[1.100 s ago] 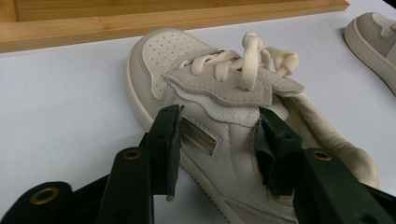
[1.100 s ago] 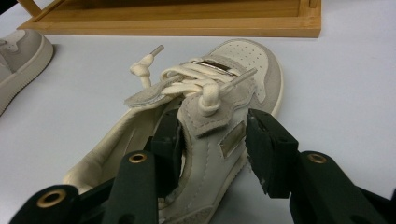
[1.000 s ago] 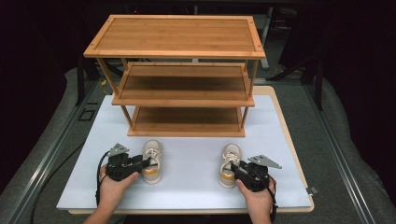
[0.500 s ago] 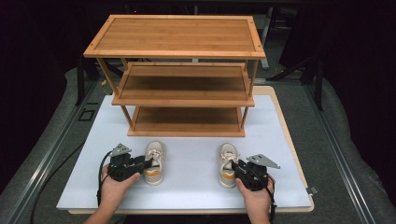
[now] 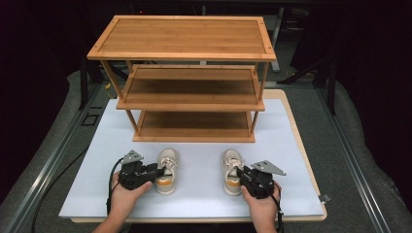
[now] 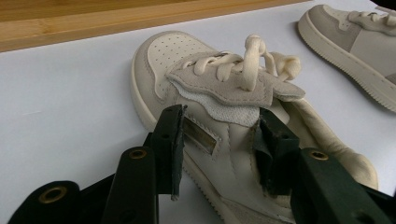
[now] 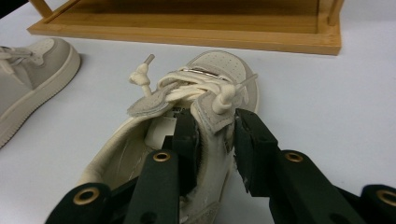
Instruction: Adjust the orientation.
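Note:
Two cream low-top shoes lie side by side on the white mat, toes toward the rack: the left shoe (image 5: 166, 170) (image 6: 163, 60) and the right shoe (image 5: 232, 167) (image 7: 219, 65). My left gripper (image 5: 156, 173) (image 6: 222, 140) is open and straddles the left shoe's side wall, with one jaw outside and one in the opening under the tongue. My right gripper (image 5: 241, 175) (image 7: 215, 135) has just been closing. Its jaws now pinch the right shoe's side wall beside the tongue, one inside and one outside.
A three-tier wooden shoe rack (image 5: 194, 104) (image 7: 187, 32) (image 6: 93, 18) stands at the back of the white mat (image 5: 204, 199), all its shelves bare. Each gripper view also takes in the other shoe (image 6: 355, 42) (image 7: 32, 79). Dark floor surrounds the table.
The right gripper's jaws have narrowed onto the right shoe's side. Both hands and both shoes stay almost where they were.

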`<act>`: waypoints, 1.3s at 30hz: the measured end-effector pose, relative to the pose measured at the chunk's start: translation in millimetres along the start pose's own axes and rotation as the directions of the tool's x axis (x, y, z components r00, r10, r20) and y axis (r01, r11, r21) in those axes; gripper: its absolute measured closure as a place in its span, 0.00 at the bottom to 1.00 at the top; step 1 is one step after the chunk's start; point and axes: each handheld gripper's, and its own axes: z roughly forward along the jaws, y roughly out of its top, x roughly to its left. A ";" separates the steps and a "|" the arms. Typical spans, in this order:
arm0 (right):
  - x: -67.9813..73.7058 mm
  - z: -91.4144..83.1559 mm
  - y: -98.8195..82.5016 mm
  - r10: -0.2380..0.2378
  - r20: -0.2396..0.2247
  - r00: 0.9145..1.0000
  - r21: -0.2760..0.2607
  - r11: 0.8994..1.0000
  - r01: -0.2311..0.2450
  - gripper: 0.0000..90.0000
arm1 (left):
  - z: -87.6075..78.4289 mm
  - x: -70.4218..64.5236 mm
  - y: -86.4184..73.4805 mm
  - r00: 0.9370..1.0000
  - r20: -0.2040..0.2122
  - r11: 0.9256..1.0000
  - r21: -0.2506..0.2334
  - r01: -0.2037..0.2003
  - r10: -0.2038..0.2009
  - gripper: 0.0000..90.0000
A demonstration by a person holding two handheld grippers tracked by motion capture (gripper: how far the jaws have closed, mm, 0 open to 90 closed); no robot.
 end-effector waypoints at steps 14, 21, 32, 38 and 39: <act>22.2 7.4 3.7 -0.054 -0.022 0.998 0.015 0.998 0.055 0.81 | 11.7 -13.4 5.5 0.999 0.042 1.000 0.013 -0.016 0.015 0.64; 39.1 19.5 8.2 -0.067 -0.040 0.997 0.016 0.998 0.068 0.81 | 21.0 -22.9 8.6 0.998 0.065 1.000 0.013 -0.013 0.012 0.64; 60.6 27.4 6.1 -0.089 -0.031 0.996 0.009 0.996 0.089 0.81 | 29.4 -32.3 11.4 0.996 0.084 0.999 0.016 -0.028 0.027 0.64; 69.3 29.5 4.6 -0.081 -0.017 0.997 0.014 0.997 0.081 0.79 | 34.7 -39.5 11.8 0.996 0.076 0.999 0.009 -0.040 0.039 0.63; 70.6 29.6 4.3 -0.074 -0.035 0.997 0.016 0.997 0.075 0.79 | 34.9 -40.4 12.0 0.997 0.076 0.999 0.008 -0.034 0.033 0.63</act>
